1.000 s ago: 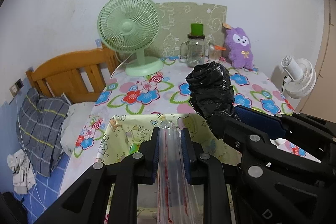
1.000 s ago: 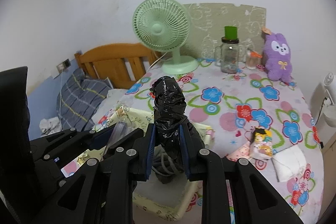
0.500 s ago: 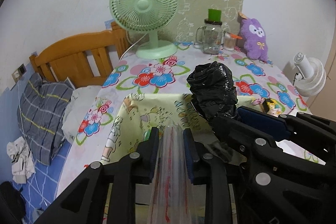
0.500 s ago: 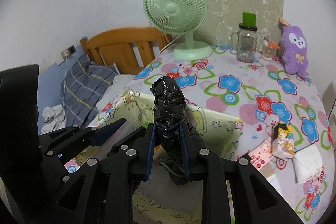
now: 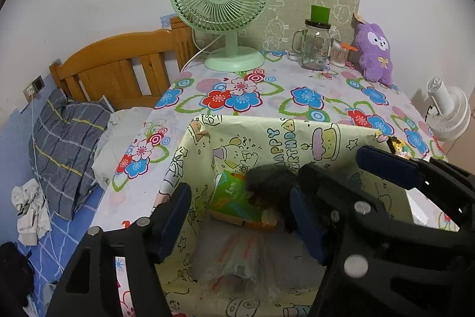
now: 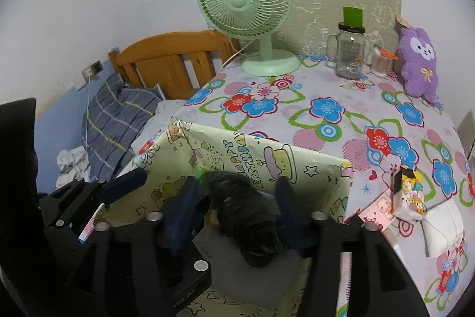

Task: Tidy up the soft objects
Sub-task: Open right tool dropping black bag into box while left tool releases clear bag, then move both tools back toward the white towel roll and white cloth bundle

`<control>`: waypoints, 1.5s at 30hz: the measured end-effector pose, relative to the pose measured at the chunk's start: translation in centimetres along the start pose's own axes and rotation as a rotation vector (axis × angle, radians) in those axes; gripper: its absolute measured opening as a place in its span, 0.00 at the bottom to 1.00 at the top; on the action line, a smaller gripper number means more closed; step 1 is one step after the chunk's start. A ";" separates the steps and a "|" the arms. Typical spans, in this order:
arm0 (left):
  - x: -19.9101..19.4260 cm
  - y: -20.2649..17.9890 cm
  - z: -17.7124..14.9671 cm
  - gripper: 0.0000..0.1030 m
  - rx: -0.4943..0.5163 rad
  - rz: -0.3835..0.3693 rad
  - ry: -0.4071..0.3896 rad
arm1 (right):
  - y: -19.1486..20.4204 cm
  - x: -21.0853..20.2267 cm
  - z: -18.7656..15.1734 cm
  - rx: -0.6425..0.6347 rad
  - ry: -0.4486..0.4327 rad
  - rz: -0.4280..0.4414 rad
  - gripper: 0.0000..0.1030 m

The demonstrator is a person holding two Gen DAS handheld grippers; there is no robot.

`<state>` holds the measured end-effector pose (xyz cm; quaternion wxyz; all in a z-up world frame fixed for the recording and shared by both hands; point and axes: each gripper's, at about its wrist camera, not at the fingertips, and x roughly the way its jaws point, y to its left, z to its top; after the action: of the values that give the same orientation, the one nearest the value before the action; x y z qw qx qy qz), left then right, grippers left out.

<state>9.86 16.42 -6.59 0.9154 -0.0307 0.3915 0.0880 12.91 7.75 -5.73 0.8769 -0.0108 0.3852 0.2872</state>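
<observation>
Both tools hung over the open box [image 5: 268,135], the one wrapped in pale yellow birthday paper at the near edge of the flowered tabletop [image 5: 297,85]. On the left, the left tool [image 5: 237,216] stood with its blue-padded fingers spread wide and gripping nothing; beneath the gap between them a clear plastic bag [image 5: 237,260] with red print lay crumpled on the box floor. Beside it, the right tool [image 6: 234,210] was likewise parted wide, its pads clear of the black plastic bag [image 6: 246,216], which sat blurred inside the box between those fingers, whether resting or falling I could not tell. From the left wrist view the same black bundle showed near the right tool's inner finger, just beside a green carton [image 5: 234,195] lying against the far wall of the box. Farther back on the tabletop stood a green desk fan [image 5: 221,5], a glass jar [image 5: 314,46] with a green lid, and a purple plush toy [image 5: 375,52] propped by the wall. A small printed packet [image 6: 408,195] lay to the right of the box.
</observation>
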 end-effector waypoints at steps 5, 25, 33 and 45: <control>-1.1 -0.6 0.2 0.83 0.012 -0.002 -0.025 | -0.4 -1.2 0.1 0.010 -0.026 -0.004 0.74; -5.7 -5.4 0.4 1.00 0.049 -0.054 -0.086 | -3.1 -8.1 -0.2 0.026 -0.123 -0.073 0.89; -7.8 -7.5 0.5 1.00 0.061 -0.077 -0.110 | -4.3 -11.0 -0.5 0.034 -0.168 -0.106 0.95; -9.9 -10.3 0.1 1.00 0.069 -0.122 -0.136 | -6.2 -15.0 -1.5 0.042 -0.222 -0.161 1.00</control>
<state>5.15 4.96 0.45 0.9440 -0.0168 0.3289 0.0203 7.00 -5.16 2.16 0.9345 0.0086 0.2894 0.2072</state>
